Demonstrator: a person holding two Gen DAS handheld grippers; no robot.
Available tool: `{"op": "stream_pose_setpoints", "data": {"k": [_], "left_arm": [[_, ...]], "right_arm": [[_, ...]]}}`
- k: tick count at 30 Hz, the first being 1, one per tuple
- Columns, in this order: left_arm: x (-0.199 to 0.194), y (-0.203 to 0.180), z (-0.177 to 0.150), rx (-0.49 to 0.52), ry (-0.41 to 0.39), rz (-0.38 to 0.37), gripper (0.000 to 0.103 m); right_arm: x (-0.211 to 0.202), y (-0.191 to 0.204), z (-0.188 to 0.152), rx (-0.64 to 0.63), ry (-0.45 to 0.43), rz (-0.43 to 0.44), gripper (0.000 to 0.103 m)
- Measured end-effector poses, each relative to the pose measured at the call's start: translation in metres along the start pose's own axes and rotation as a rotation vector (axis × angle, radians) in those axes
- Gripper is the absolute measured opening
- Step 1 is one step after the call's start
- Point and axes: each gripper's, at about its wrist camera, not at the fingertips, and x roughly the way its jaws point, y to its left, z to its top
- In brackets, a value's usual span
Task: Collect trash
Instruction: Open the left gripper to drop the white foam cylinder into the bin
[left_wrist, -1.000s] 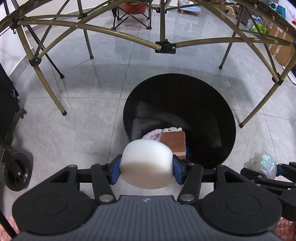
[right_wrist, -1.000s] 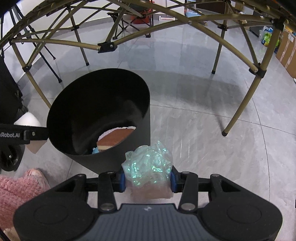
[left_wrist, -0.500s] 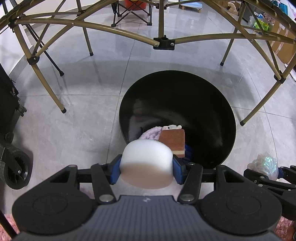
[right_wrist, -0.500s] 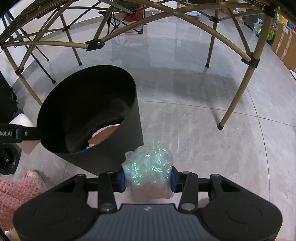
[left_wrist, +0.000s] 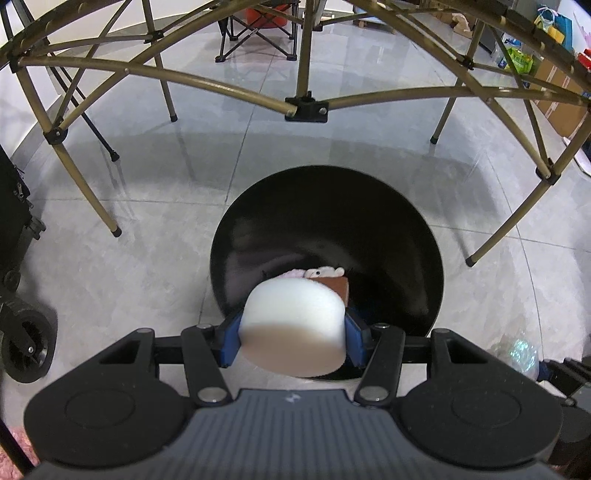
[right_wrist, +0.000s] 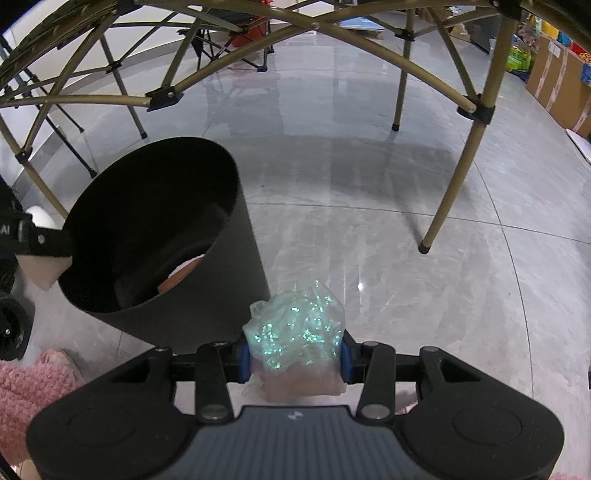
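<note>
1. While it points steeply down at the floor, the left gripper (left_wrist: 293, 328) pinches a white foam cylinder (left_wrist: 293, 325) between its blue-padded fingers (left_wrist: 229, 341), one pad pressing each side of the foam.
2. Seen from the left wrist, the foam hangs over the near rim of the black trash bin (left_wrist: 369, 229), overlapping the bin's open mouth.
3. Inside the bin lie a brown-topped sponge (left_wrist: 338, 286), a pale plush item (left_wrist: 321, 272) and a scrap of pinkish-lilac fabric (left_wrist: 291, 274), partly hidden behind the foam.
4. At the right edge of the left wrist view, a bit of the glittering wad (left_wrist: 522, 354) in the other gripper shows, blurred.
5. Also angled steeply downward, the right gripper (right_wrist: 293, 354) clamps a crumpled wad of iridescent plastic film (right_wrist: 299, 328) between its fingers (right_wrist: 243, 356); the wad bulges above and below the pads.
6. From the right wrist, the wad sits just beside the outer wall of the bin (right_wrist: 221, 295), to the bin's right and outside its mouth, above grey floor tiles (right_wrist: 406, 258).
7. At the left edge of that view, the left gripper's black finger (right_wrist: 40, 240) with the foam (right_wrist: 40, 269) reaches the bin's rim.
8. Gold-coloured folding frame legs (right_wrist: 450, 184) stand around the bin, and a pink fuzzy slipper (right_wrist: 33, 384) shows at lower left.
</note>
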Motion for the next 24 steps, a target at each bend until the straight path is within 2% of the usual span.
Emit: {"op": "stream_pose_setpoints", "data": {"k": [14, 24], "left_arm": [[0.008, -0.017, 0.027, -0.047, -0.009, 0.015, 0.056], [0.025, -0.023, 0.044, -0.082, 0.0, 0.054, 0.056]], "right_arm": [[0.006, -0.023, 0.002, 0.056, -0.005, -0.042, 0.042], [0.012, -0.035, 0.003, 0.085, -0.002, -0.061, 0.042]]}}
